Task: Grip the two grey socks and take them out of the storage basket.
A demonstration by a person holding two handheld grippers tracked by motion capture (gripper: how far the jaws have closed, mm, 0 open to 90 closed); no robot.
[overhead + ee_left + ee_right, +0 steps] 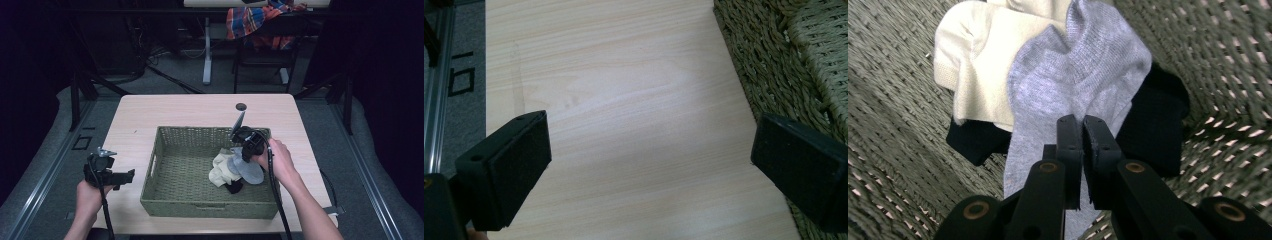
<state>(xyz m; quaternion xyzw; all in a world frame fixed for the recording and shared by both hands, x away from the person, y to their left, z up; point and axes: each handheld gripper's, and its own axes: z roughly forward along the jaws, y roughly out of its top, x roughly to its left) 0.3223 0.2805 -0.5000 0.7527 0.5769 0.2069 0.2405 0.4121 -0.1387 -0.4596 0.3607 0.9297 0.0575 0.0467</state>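
- Grey sock (1073, 75): I see it on top of a small pile in the basket (165, 200), toward the right side of the basket floor, near the back wall.
- My right hand-held gripper (1082, 131) has its jaws pressed together on a fold of the grey sock; the fabric bunches up just ahead of the tips.
- From above, that right hand-held gripper (248, 150) reaches down into the basket from its right rim, with my right hand (277, 160) behind it.
- A cream sock (978, 65) lies partly under the grey one, touching it, and sticks out to its left in the right gripper view.
- A black sock (1158, 120) lies at the bottom of the pile, showing on both sides of the grey one.
- My left hand-held gripper (649, 160) hangs over bare worktop (624, 90) with its jaws spread wide and nothing between them.
- From above, the left hand-held gripper (107, 172) sits at the worktop's left edge, apart from the basket, held in my left hand (90, 197).
- In the left gripper view the basket's woven wall sits just beyond one jaw.
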